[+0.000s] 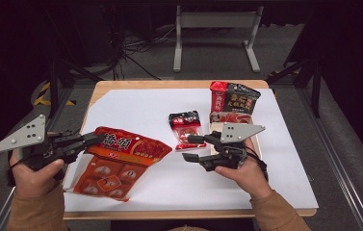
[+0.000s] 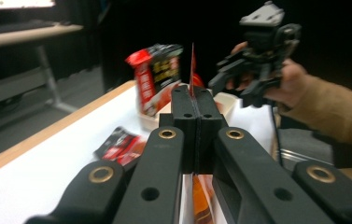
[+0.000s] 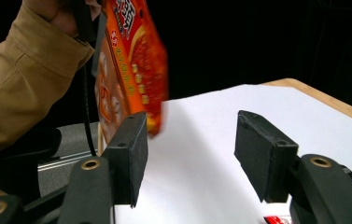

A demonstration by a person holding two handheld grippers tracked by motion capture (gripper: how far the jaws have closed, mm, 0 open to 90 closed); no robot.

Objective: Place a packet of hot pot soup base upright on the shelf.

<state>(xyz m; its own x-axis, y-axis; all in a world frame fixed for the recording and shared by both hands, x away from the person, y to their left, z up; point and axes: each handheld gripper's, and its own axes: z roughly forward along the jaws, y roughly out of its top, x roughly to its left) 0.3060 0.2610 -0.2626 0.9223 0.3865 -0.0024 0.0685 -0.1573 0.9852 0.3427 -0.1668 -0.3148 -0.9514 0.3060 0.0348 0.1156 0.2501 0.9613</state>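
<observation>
Orange snack bag (image 1: pixel 121 161): large, flat, printed in red and orange; its upper left edge is clamped between the jaws of the left gripper (image 1: pixel 97 139), which stand pressed together on it, and the bag hangs tilted from them toward the desk (image 1: pixel 285 190), its lower corner near the front edge. In the left gripper view the thin edge of the bag stands upright out of the closed jaws. In the right gripper view the bag (image 3: pixel 131 70) hangs beyond the left-hand jaw, held up by a hand in a tan sleeve. Left gripper: held by the person's left hand (image 1: pixel 34 175), grey plate on top. Right gripper (image 1: pixel 193 148): held by the person's right hand (image 1: pixel 246 173), pointing toward the bag; jaws apart, nothing between them, white desk surface showing in the gap. Small red packet (image 1: pixel 186 130): flat on the desk just beyond the tips of the right jaws. Red and black packet (image 1: pixel 234 98): standing upright in a white tray (image 1: pixel 211 144) farther back, behind the right gripper. Desk: wooden rim, white sheet over the top. Grey stand (image 1: pixel 215 33): on the floor beyond the desk.
</observation>
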